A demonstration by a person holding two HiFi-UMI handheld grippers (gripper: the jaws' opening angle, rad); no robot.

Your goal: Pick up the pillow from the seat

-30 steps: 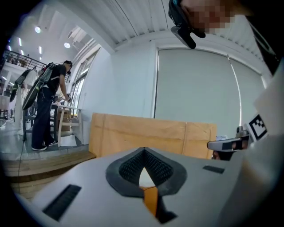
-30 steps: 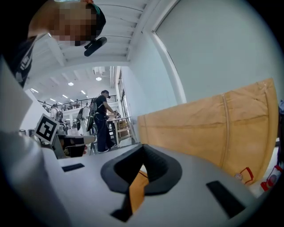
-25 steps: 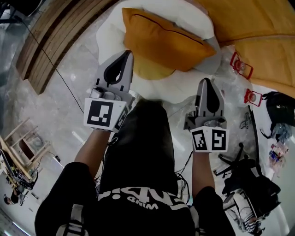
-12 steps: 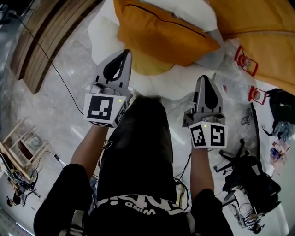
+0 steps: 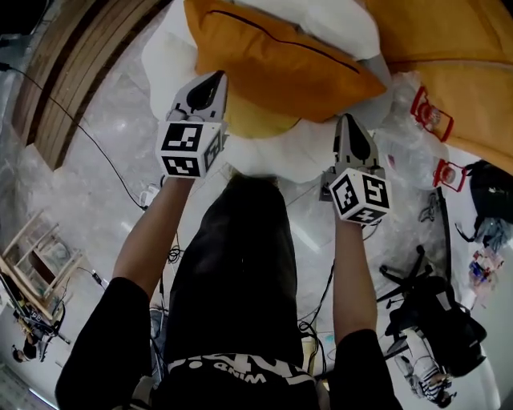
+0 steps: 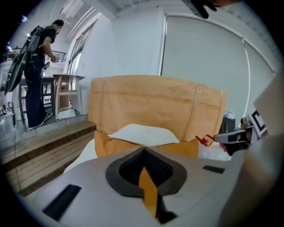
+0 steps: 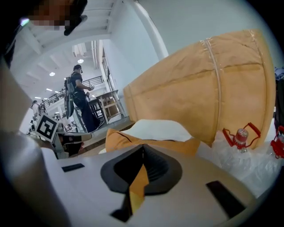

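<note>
Pillow (image 5: 272, 60), orange with dark piping, lies across the white seat (image 5: 280, 158) at the top of the head view, its near corner hanging over the seat's front. A white cushion (image 5: 321, 20) rests on its far side, and behind both stands a large tan beanbag (image 5: 457, 48), which fills the background of both gripper views. The left tongs (image 5: 210, 80) and the right tongs (image 5: 351, 124) point at the pillow's front edge from either side, each pair pressed together and pinching nothing. From above it cannot be told whether the left tip touches the fabric. The person's dark-trousered legs (image 5: 236, 264) stand at the seat's rim, between the two arms.

Clutter crowds the right: crumpled clear plastic sheeting (image 5: 405, 152) just beside the seat, with two red-framed holders (image 5: 426, 112) on it (one holds a small bottle in the right gripper view), then a black bag (image 5: 490, 192) and a black chair base (image 5: 433, 316) further out. To the left lie wooden steps (image 5: 80, 64), a black cable (image 5: 92, 120) trailing over the marble floor (image 5: 88, 192), and a wooden stool (image 5: 40, 256). A bystander in black (image 6: 37, 75) stands at a table (image 6: 66, 91) well beyond the steps.
</note>
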